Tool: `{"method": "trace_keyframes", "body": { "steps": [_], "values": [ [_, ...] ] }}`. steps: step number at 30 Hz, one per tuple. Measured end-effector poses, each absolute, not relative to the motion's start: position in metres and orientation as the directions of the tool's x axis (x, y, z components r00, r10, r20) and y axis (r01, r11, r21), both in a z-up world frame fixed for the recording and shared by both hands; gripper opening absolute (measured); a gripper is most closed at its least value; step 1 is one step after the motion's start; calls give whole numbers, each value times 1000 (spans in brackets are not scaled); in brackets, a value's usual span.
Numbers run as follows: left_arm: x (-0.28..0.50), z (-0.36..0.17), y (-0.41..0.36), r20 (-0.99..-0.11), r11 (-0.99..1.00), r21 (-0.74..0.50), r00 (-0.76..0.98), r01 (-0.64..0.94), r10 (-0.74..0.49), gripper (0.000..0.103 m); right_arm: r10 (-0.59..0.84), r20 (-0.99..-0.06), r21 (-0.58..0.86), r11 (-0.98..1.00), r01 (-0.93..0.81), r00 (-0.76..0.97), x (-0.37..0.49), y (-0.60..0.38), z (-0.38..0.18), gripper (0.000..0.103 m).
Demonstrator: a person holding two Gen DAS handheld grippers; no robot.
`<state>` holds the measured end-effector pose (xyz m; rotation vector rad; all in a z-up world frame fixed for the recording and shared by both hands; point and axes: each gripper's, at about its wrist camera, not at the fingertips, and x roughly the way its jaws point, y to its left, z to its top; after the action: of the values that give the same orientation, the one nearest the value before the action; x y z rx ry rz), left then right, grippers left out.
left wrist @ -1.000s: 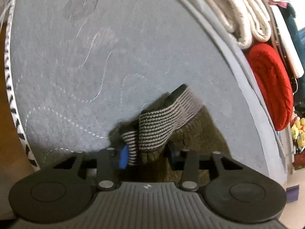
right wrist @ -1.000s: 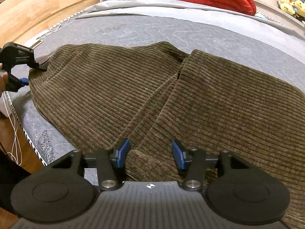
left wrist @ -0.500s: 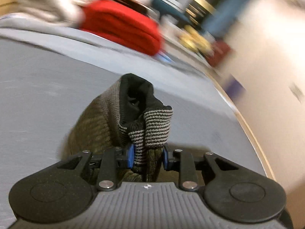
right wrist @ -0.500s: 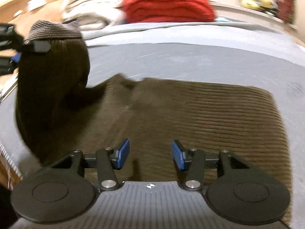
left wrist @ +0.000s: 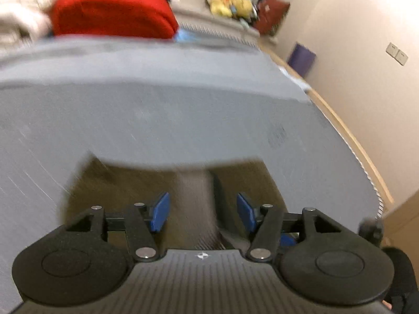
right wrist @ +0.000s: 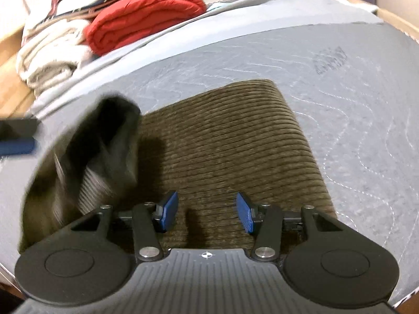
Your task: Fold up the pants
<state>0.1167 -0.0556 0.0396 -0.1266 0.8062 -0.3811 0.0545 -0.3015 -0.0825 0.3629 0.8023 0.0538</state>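
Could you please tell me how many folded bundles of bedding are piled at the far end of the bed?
2 that I can make out: a red blanket and, to its left, a cream blanket. Other items behind them are partly hidden, so there may be more.

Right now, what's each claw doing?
Left claw: jaws opening, pads off the pants cuff between them.
Right claw: open, holding nothing, above the pants.

Pants point(right wrist: 230, 141): olive-brown corduroy with fine ribs, cuff point(right wrist: 91, 185) in grey and dark stripes. Bed point(right wrist: 353, 110): grey-blue cover with pale wavy dashed stitching. Folded quilt point(right wrist: 141, 13): bright red. Blanket point(right wrist: 49, 52): cream. Plush toys point(left wrist: 230, 5): yellow. Pads point(right wrist: 169, 212): blue, on black gripper bodies.
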Motion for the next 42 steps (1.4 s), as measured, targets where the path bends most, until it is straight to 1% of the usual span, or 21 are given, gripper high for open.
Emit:
{"method": "trace_keyframes", "body": {
  "steps": [5, 7, 8, 10, 13, 15, 17, 19, 22, 23, 24, 25, 26, 27, 28, 30, 34, 37, 39, 41, 42],
  "values": [
    [132, 72, -10, -643, 961, -147, 715, 235, -273, 62, 258, -638, 509, 848, 146, 726, 49, -323, -84, 54],
    [129, 63, 0, -629, 972, -95, 745, 213, -224, 62, 295, -600, 576, 805, 146, 744, 49, -328, -84, 64],
    [130, 51, 3, -637, 977, -80, 744, 196, -202, 62, 316, -578, 606, 784, 137, 752, 50, -330, -83, 67],
    [141, 31, 6, -749, 988, -63, 647, 144, -142, 61, 357, -545, 647, 755, 109, 758, 51, -327, -83, 77],
    [154, 19, 6, -768, 983, -122, 615, 136, -180, 62, 433, -517, 684, 728, 51, 738, 61, -312, -84, 90],
    [158, 17, 1, -771, 983, -91, 614, 158, -170, 65, 478, -533, 681, 732, 19, 698, 71, -296, -87, 91],
    [159, 13, 2, -780, 983, -59, 606, 173, -153, 68, 502, -577, 653, 757, -5, 645, 80, -276, -93, 91],
    [158, 12, 9, -782, 984, -66, 604, 168, -156, 74, 510, -635, 614, 789, -22, 581, 90, -253, -100, 93],
    [160, 11, 13, -779, 986, -51, 612, 160, -140, 74, 457, -667, 516, 853, -77, 589, 94, -226, -98, 97],
    [163, 12, 14, -779, 987, -44, 613, 154, -130, 74, 436, -674, 487, 869, -85, 596, 96, -220, -96, 96],
    [163, 12, 14, -782, 988, -39, 612, 150, -123, 74, 421, -678, 468, 879, -87, 603, 98, -216, -94, 88],
    [163, 12, 14, -782, 988, -37, 612, 148, -121, 74, 408, -680, 457, 886, -84, 608, 100, -214, -92, 73],
    [164, 13, 14, -778, 989, -36, 617, 146, -119, 74, 406, -677, 457, 886, -83, 614, 102, -213, -89, 65],
    [165, 15, 13, -772, 989, -32, 625, 141, -115, 74, 413, -663, 469, 879, -83, 624, 103, -214, -83, 51],
    [165, 17, 12, -765, 990, -24, 635, 137, -106, 75, 418, -651, 478, 874, -87, 634, 103, -215, -75, 46],
    [167, 22, 10, -748, 988, -47, 650, 146, -132, 75, 438, -612, 473, 870, -140, 658, 103, -215, -50, 41],
    [165, 41, -1, -674, 989, -63, 726, 132, -140, 75, 471, -462, 483, 844, -232, 752, 91, -241, 18, 38],
    [162, 48, -14, -636, 980, -84, 748, 178, -191, 75, 409, -391, 491, 851, -189, 825, 69, -291, 47, 38],
    [161, 47, -26, -647, 970, -81, 728, 231, -228, 75, 341, -428, 488, 867, -104, 837, 63, -323, 38, 40],
    [162, 42, -40, -674, 957, -66, 694, 284, -252, 75, 268, -592, 452, 891, 37, 760, 71, -350, -1, 46],
    [162, 39, -46, -688, 948, -65, 674, 311, -268, 75, 260, -695, 438, 893, 108, 671, 79, -361, -27, 47]
  ]
}}
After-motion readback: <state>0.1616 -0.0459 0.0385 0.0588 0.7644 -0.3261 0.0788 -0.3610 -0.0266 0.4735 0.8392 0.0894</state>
